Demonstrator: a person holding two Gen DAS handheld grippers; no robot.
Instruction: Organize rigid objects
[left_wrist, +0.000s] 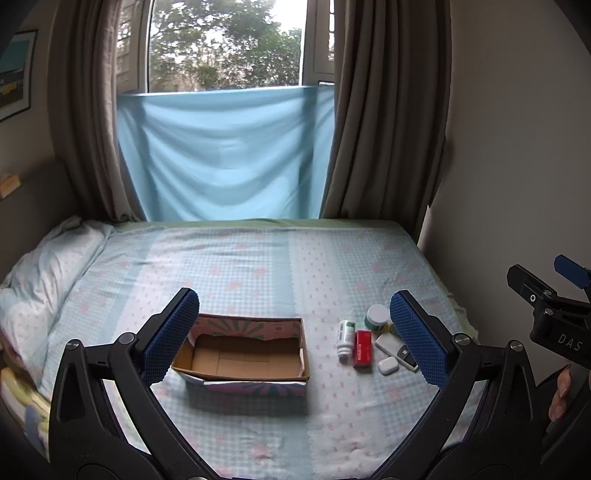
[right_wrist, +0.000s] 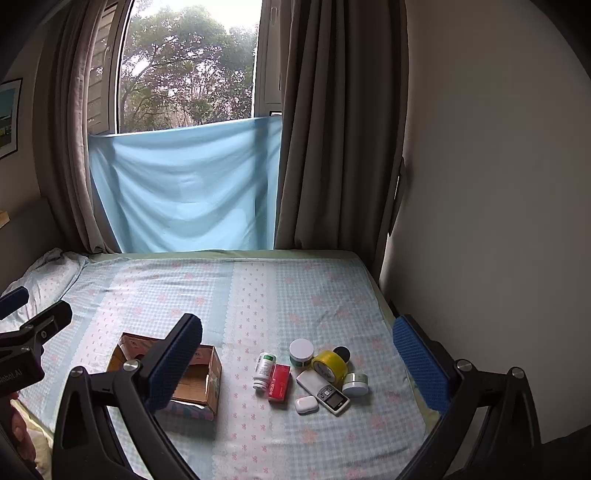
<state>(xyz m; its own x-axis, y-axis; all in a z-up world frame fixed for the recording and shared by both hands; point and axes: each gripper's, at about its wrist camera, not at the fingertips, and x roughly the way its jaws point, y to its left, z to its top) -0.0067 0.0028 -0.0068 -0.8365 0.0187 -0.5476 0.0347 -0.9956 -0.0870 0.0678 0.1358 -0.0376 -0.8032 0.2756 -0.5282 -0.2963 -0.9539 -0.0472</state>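
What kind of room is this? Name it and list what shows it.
Most likely a bedroom: a bed under a patterned sheet fills the view, a pillow lies at its left side, and long curtains frame a window behind it.

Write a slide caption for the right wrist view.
Open right gripper above a bed, facing an empty cardboard box and a cluster of small items beside it.

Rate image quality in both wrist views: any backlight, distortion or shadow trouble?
Left wrist: bright window backlights, fisheye bends the curtains, the cardboard box casts a soft shadow. Right wrist: same distortion; the small items beside the tape roll stay readable.
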